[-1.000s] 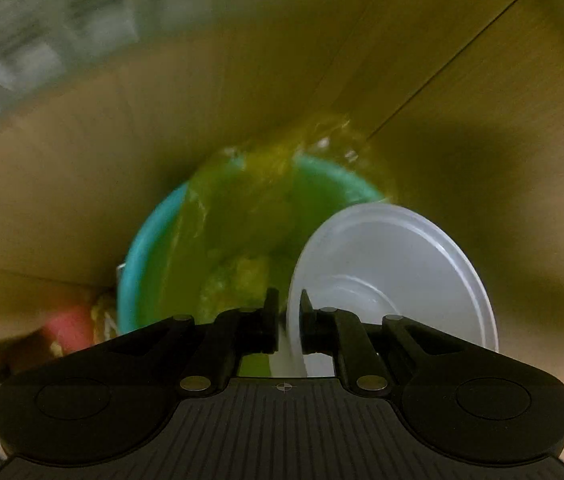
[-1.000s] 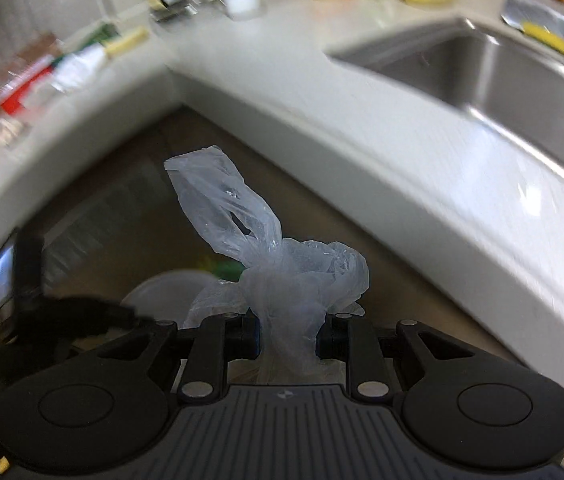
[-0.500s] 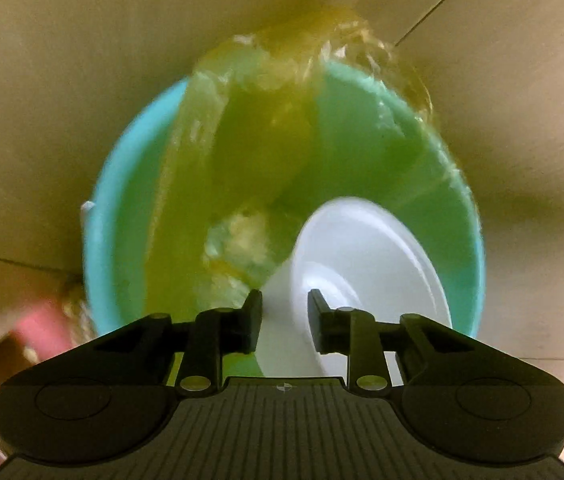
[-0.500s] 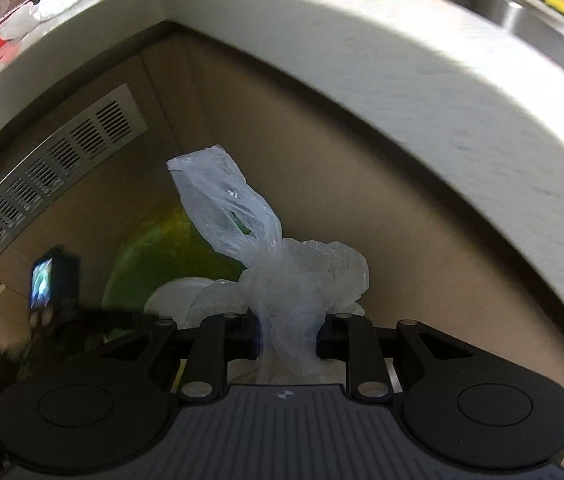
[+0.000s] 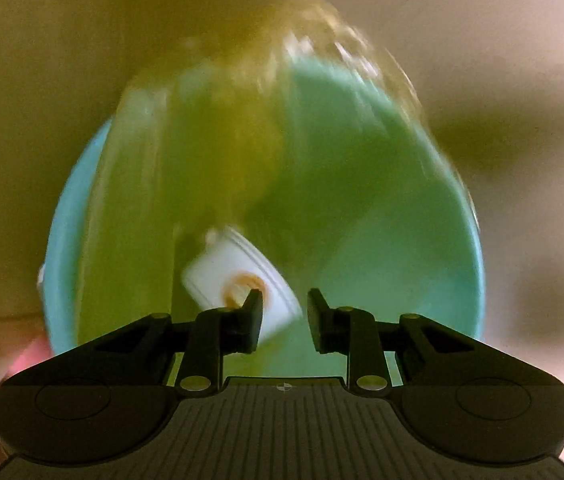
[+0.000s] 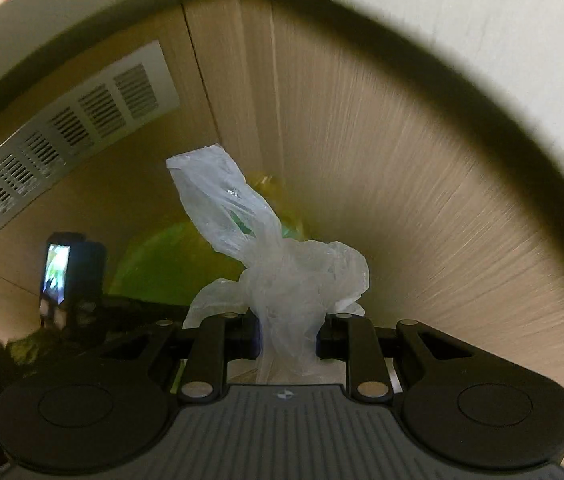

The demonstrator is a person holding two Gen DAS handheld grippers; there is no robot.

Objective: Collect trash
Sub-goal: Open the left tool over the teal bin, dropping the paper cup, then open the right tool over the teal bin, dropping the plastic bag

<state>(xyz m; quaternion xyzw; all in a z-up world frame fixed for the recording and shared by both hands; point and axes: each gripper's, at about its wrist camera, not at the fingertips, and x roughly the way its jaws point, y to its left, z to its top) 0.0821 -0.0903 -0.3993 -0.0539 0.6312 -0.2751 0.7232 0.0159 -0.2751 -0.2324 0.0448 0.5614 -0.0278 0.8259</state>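
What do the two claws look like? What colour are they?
Both claws look the same. The left claw and right claw are matte black plastic, with two short flat fingers on jointed links. Small silvery round pins sit at the joints. Behind them is a ribbed grey plate with a tiny round mark and a big round disc on each side. No cables or sleeves show.

A wooden cabinet front (image 6: 382,168) with vertical grain stands under the pale countertop edge (image 6: 422,12). On its left part is a grey vent grille (image 6: 70,128) with slots.
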